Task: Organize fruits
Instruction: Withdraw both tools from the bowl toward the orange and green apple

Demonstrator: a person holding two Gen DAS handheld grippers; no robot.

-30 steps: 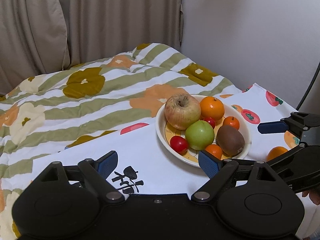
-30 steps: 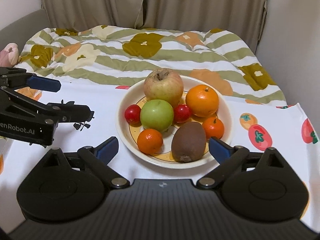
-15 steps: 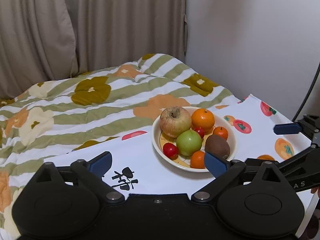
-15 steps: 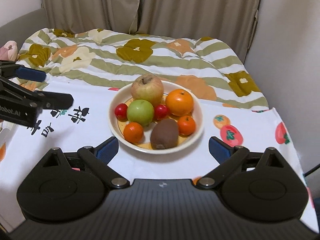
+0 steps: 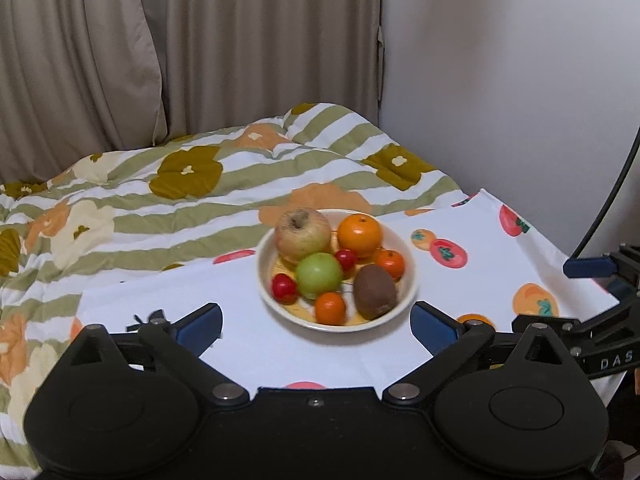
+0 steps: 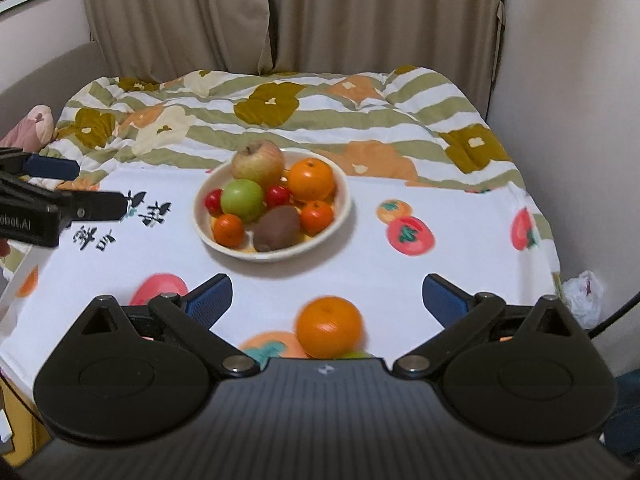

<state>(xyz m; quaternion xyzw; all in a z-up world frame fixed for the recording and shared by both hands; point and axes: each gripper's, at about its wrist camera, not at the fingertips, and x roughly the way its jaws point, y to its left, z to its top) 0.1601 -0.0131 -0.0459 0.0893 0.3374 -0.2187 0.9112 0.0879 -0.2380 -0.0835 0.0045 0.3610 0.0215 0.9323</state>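
Beige curtains back a bed draped in a fruit-print cloth [image 6: 460, 276]. Both the left gripper [image 5: 316, 322] and right gripper [image 6: 326, 294] gape empty. A loose orange [image 6: 329, 327] lies near the right gripper, apart from the plate [image 6: 344, 208]; straddling it squarely likely prevents rolling.

That loose orange [image 6: 329, 332] at 6 o'clock of the bowl [image 6: 344, 200] is motion-blurred, and something green [image 6: 358, 355] behind it is mostly hidden by the right gripper's body.
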